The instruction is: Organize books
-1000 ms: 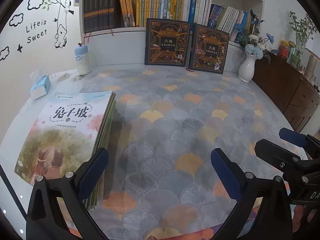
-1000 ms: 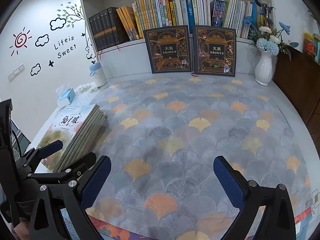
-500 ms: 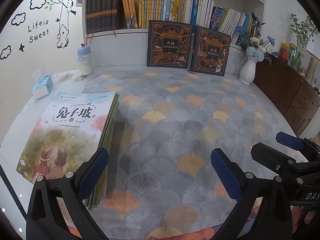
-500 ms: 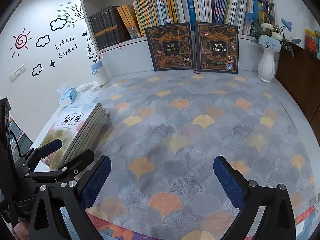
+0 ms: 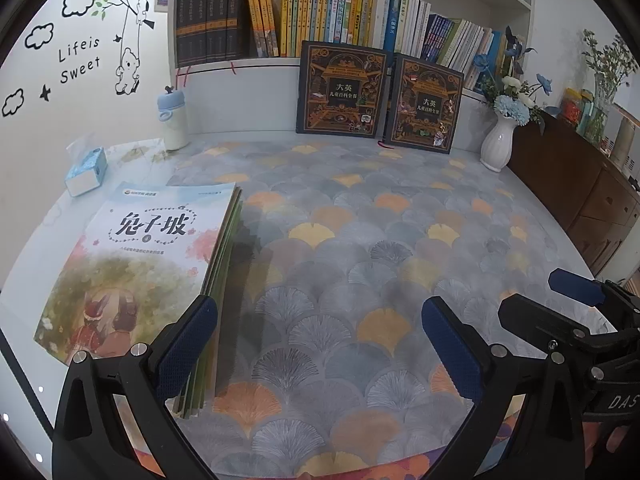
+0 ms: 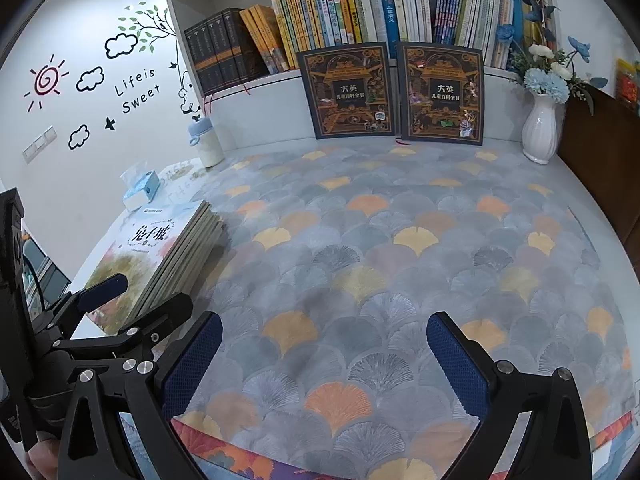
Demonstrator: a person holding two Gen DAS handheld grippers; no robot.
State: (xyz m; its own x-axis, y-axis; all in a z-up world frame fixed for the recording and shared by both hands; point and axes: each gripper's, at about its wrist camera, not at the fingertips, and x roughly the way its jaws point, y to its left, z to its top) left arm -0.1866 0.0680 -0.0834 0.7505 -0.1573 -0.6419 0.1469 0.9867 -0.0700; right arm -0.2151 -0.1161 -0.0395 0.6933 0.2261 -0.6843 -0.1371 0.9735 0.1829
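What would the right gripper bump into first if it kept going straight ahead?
Probably nothing soon. The right gripper, open and empty, points across the bare mat toward two dark books leaning against the shelf. Those look like the first things it would meet, though depth is hard to judge.

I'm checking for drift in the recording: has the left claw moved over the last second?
Yes. In its own view the two dark books leaning against the shelf slid rightward and the stack of books spread right, so the left claw swung slightly left.
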